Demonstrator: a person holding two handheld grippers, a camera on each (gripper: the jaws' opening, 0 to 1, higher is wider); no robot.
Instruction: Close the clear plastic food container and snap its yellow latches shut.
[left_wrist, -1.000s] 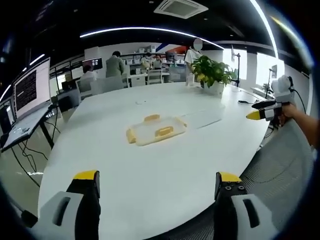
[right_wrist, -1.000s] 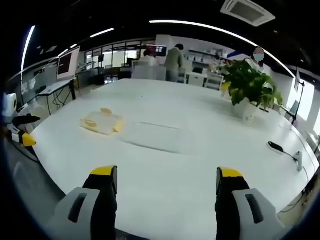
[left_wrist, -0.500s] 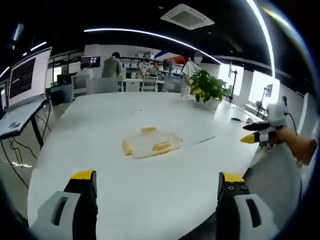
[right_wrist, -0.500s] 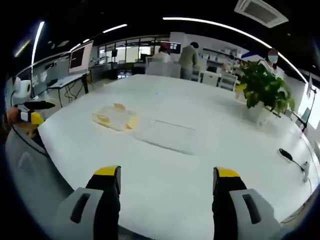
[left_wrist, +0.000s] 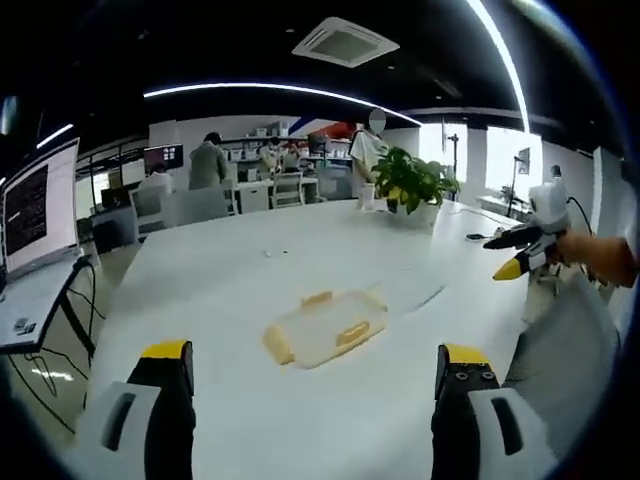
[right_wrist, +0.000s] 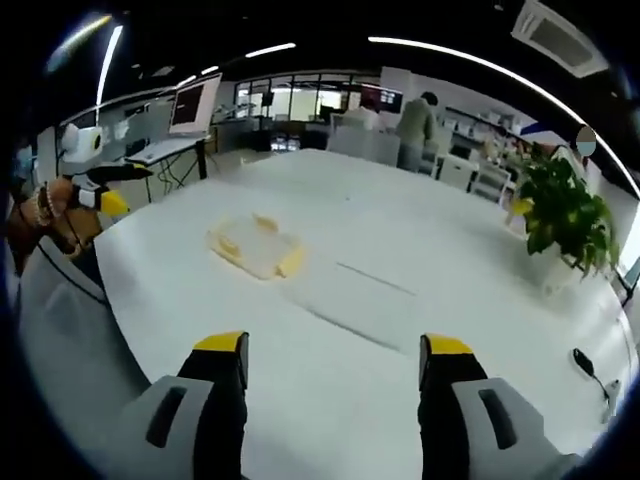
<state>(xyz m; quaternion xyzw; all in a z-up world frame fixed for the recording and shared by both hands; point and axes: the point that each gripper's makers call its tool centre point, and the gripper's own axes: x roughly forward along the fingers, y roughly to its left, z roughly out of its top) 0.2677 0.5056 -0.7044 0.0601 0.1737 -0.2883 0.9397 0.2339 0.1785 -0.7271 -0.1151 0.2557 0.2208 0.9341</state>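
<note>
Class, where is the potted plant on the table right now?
The potted plant stands at the white table's far right edge in both views, beyond the food container.

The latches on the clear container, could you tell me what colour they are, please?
Yellow; the latches show best in the left gripper view.

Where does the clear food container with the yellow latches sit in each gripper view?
Left gripper view: the food container lies on the white table, near centre, above the jaws.
Right gripper view: the same container lies left of centre.
Shared landmark: the potted plant at the table's far side.
</note>
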